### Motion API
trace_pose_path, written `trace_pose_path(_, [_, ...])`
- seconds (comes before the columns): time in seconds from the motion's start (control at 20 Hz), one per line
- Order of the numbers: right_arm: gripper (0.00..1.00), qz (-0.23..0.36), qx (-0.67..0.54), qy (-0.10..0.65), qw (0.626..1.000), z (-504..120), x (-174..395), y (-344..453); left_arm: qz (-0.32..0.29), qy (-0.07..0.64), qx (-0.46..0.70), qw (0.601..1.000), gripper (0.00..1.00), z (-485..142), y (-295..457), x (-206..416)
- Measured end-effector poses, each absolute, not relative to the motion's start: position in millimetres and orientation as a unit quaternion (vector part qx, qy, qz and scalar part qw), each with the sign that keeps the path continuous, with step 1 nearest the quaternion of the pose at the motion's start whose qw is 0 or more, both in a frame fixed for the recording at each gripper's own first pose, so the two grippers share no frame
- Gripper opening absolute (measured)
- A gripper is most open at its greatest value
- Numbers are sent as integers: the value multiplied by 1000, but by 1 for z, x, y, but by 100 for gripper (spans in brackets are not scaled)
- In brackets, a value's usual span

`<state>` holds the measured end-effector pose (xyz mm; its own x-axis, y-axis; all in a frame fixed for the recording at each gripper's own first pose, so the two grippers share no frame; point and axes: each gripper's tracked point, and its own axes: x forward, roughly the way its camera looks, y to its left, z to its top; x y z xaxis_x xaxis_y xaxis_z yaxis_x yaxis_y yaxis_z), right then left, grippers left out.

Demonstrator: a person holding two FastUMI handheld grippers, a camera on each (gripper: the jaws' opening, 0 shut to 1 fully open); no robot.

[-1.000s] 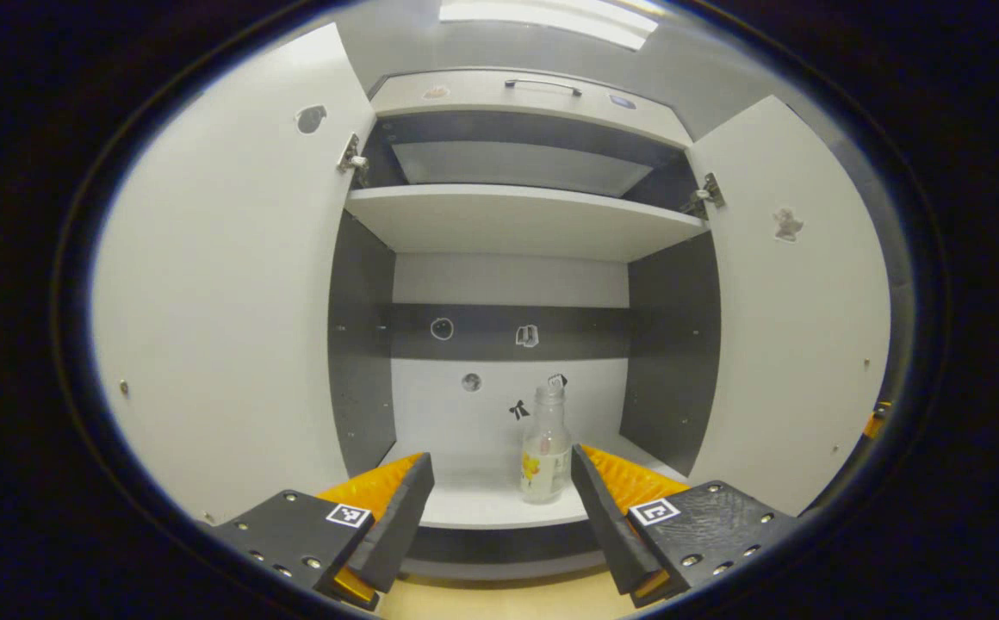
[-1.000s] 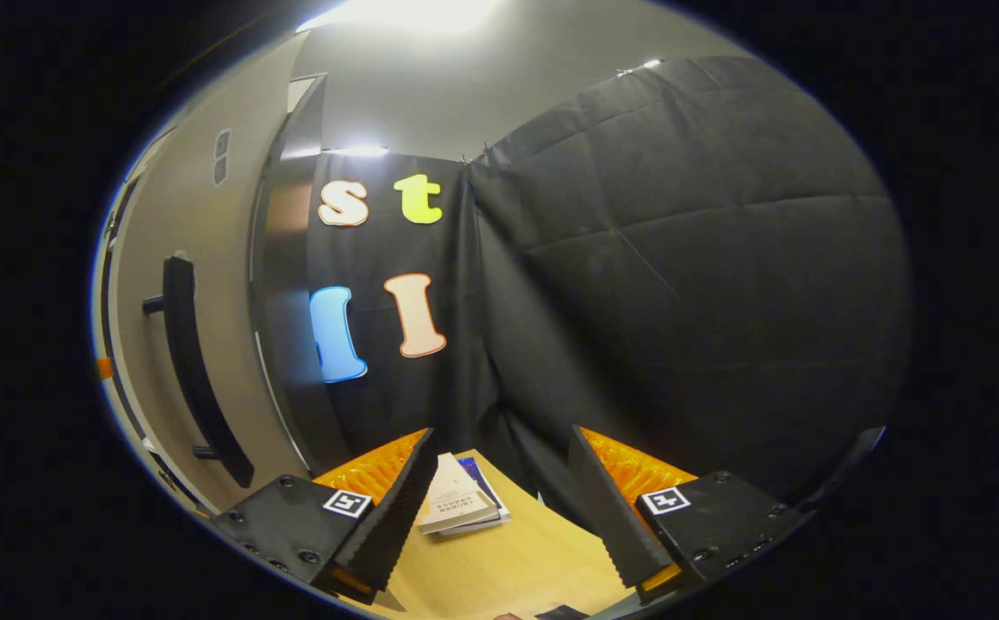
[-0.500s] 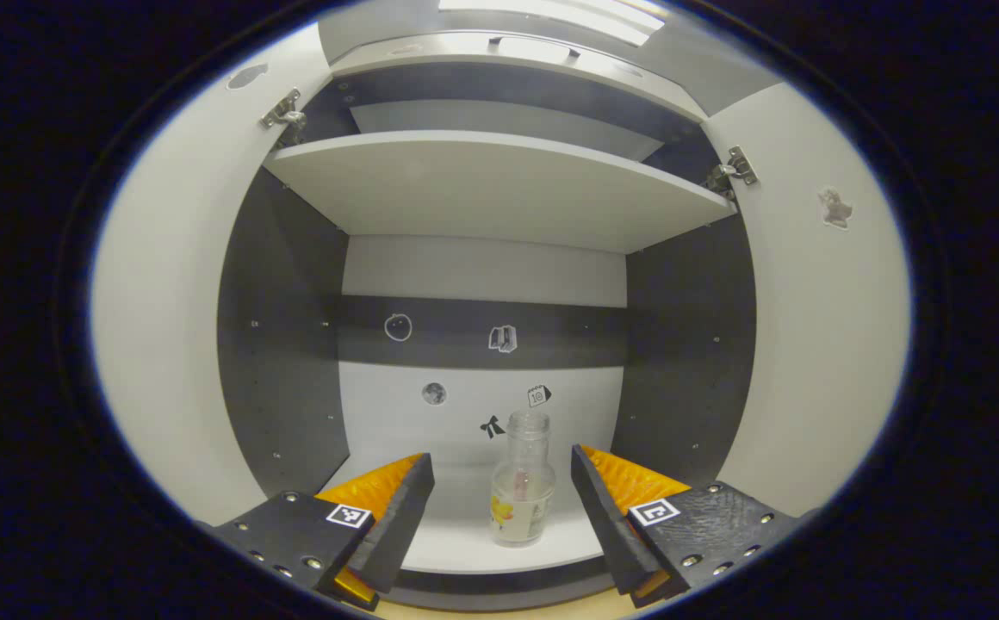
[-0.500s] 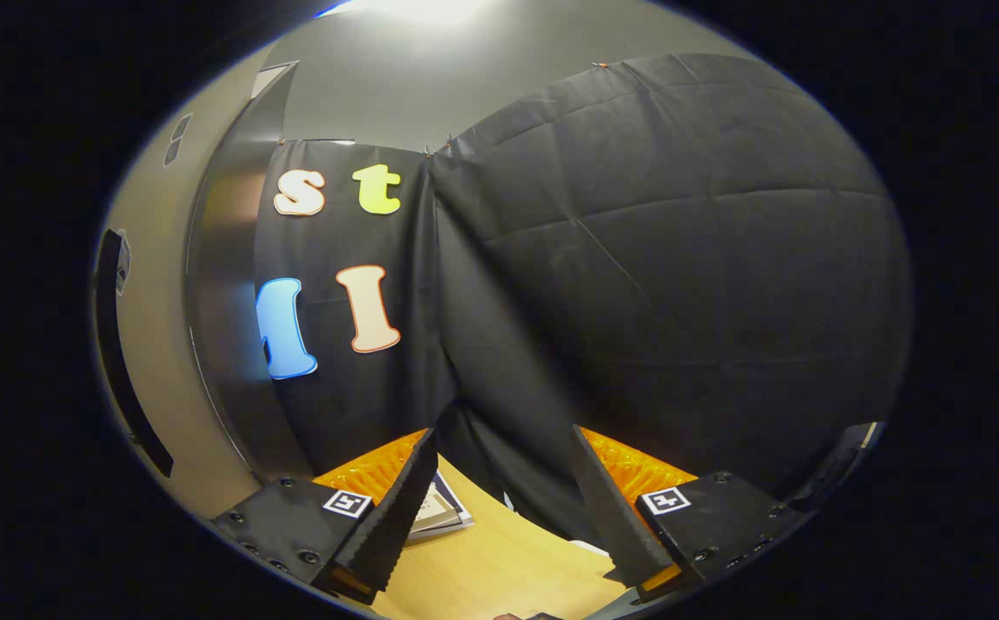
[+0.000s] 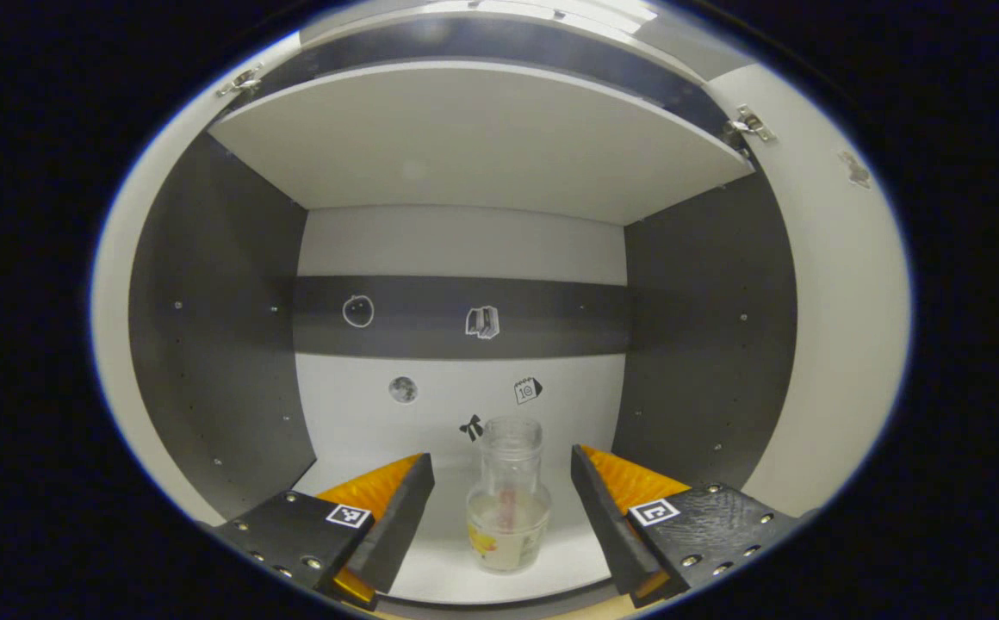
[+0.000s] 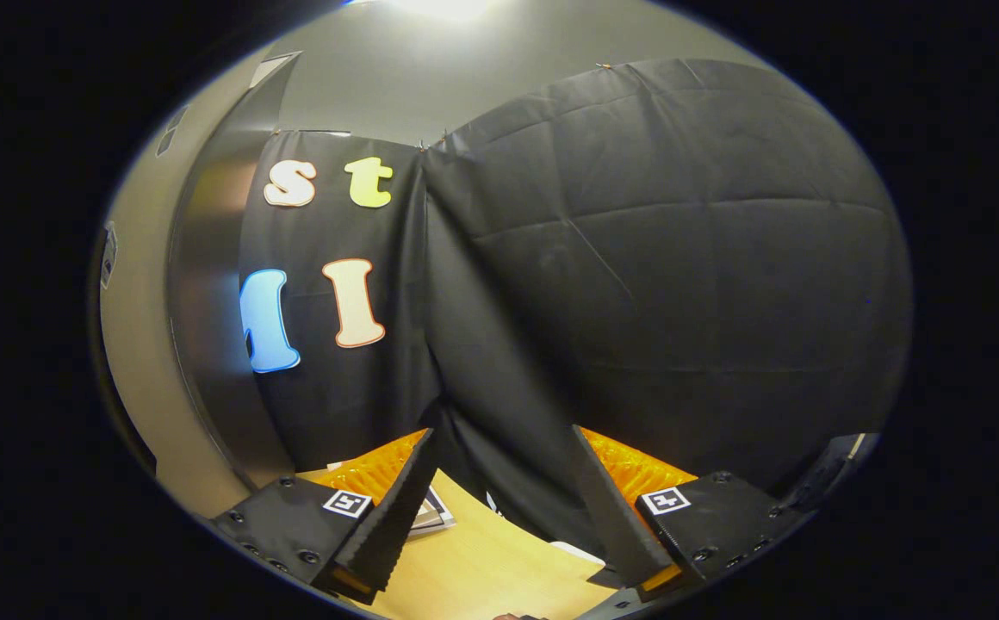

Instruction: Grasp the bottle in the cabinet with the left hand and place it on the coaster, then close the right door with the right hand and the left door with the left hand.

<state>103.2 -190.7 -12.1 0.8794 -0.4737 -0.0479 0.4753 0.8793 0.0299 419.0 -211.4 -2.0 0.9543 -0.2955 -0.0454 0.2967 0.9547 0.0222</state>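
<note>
In the left gripper view a clear bottle with a pale label stands upright on the cabinet's white lower shelf. My left gripper is open, one finger on each side of the bottle, a gap left on both sides. The right door stands open at the right edge, and the left door at the left edge. In the right gripper view my right gripper is open with nothing between its fingers, over a wooden tabletop, facing the black cloth wall.
A white upper shelf spans the cabinet above the bottle, between dark side walls. Stickers dot the back panel. A book or booklet lies on the tabletop by my right gripper's left finger. A grey panel stands at the left.
My left gripper has moved forward into the cabinet, so the bottle now stands between its fingers. My right gripper has swung right, away from the door with the black handle.
</note>
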Motion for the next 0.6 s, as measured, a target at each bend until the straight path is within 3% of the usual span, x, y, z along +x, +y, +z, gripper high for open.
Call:
trace_pose_path(0.2, [98, -236, 27, 29, 971, -17, 115, -186, -157, 23, 36, 987, 92, -8, -219, 434])
trace_pose_path(0.5, [98, -200, 15, 36, 979, -17, 130, -166, -168, 39, 4, 985, 41, -17, -222, 434])
trace_pose_path(0.6, [98, -187, 14, 36, 982, -17, 132, -159, -172, 46, 1, 984, 39, -17, -218, 425])
